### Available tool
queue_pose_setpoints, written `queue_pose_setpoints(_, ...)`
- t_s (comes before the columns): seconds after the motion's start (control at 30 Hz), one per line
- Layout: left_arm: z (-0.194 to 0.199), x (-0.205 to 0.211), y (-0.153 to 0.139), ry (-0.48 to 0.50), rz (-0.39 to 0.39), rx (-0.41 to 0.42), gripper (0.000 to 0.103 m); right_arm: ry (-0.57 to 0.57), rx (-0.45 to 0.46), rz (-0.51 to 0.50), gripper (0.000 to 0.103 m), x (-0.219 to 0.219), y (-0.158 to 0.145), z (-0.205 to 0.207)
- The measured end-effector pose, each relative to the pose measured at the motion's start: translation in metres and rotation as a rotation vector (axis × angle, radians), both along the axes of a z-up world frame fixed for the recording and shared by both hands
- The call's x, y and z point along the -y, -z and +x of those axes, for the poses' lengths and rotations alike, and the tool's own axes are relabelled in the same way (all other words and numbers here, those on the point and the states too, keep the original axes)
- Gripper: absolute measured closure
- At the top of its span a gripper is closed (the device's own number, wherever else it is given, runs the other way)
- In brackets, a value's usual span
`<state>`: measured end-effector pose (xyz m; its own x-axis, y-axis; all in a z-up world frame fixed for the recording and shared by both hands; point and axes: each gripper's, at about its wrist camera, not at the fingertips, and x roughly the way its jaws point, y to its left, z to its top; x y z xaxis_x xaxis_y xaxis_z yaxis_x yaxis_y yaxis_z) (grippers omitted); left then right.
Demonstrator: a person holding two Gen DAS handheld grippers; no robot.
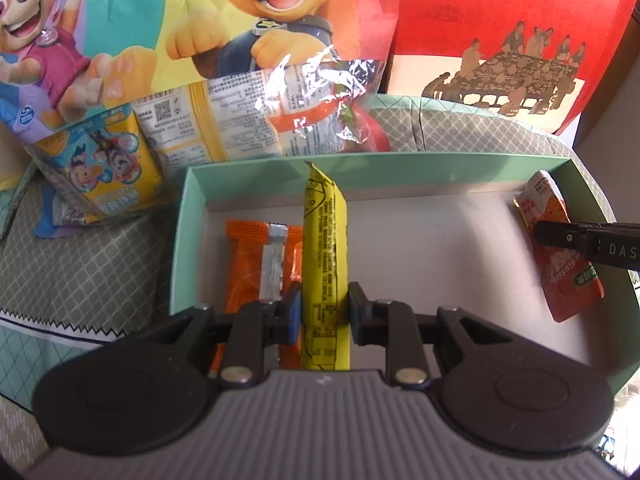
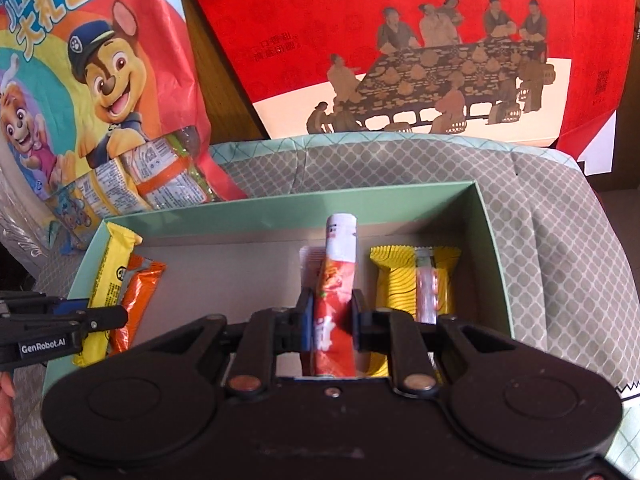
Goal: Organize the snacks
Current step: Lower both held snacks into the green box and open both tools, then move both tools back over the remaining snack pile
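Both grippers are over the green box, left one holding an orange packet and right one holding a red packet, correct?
Not quite: the left gripper holds the yellow packet; the orange packet lies beside it in the green box, per the left wrist view. The right gripper does hold the red packet.

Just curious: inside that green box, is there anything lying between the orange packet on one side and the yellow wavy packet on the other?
Only the red packet, clamped in the right gripper; the box floor there is otherwise bare, per the right wrist view.
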<state>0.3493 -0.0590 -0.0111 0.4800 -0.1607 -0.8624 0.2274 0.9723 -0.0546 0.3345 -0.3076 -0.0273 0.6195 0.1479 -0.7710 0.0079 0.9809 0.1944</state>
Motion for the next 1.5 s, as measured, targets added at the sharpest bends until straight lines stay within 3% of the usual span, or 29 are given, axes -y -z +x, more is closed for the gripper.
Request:
queue_pose_setpoints(0.17, 0.008, 0.006, 0.013, 0.012, 0.017, 0.005, 0.08, -0.002, 0.0, -0.006, 0.083, 0.0, 0.012, 0.014)
queue_pose_setpoints(0.2, 0.008, 0.008, 0.012, 0.008, 0.026, 0.015, 0.077, -0.005, 0.002, -0.008, 0.077, 0.0, 0.012, 0.014)
queue_pose_setpoints(0.23, 0.008, 0.009, 0.011, 0.002, 0.035, 0.025, 0.061, -0.005, 0.005, -0.008, 0.071, 0.001, 0.012, 0.015)
queue_pose_setpoints(0.27, 0.006, 0.01, 0.009, -0.004, 0.045, 0.037, 0.05, 0.0, 0.01, -0.006, 0.053, 0.002, 0.01, 0.015)
queue_pose_setpoints(0.3, 0.004, 0.011, 0.005, -0.012, 0.057, 0.06, 0.029, 0.001, 0.023, -0.001, 0.032, 0.002, 0.007, 0.013)
queue_pose_setpoints(0.33, 0.001, 0.012, 0.002, -0.015, 0.067, 0.082, 0.018, 0.001, 0.043, -0.001, 0.022, 0.002, 0.003, 0.01)
queue_pose_setpoints(0.37, -0.003, 0.013, -0.003, -0.015, 0.081, 0.102, 0.014, -0.001, 0.067, -0.005, 0.008, 0.001, -0.004, 0.004)
queue_pose_setpoints(0.4, -0.006, 0.014, -0.007, -0.016, 0.091, 0.112, 0.009, 0.001, 0.082, -0.012, 0.002, 0.001, -0.008, 0.0)
queue_pose_setpoints(0.53, -0.024, 0.011, -0.025, -0.021, 0.096, 0.138, 0.001, 0.013, 0.098, 0.001, 0.0, 0.003, -0.026, -0.017)
queue_pose_setpoints(0.9, -0.113, -0.006, -0.049, -0.008, 0.044, 0.111, 0.0, 0.014, 0.076, 0.043, 0.0, 0.006, -0.05, -0.109)
queue_pose_setpoints(1.27, -0.198, -0.006, -0.042, 0.033, 0.022, 0.081, 0.0, 0.066, 0.066, 0.076, 0.0, 0.023, -0.053, -0.201)
queue_pose_setpoints(1.5, -0.226, -0.008, -0.03, 0.023, 0.024, 0.056, 0.0, 0.082, 0.033, 0.11, 0.0, 0.025, -0.04, -0.244)
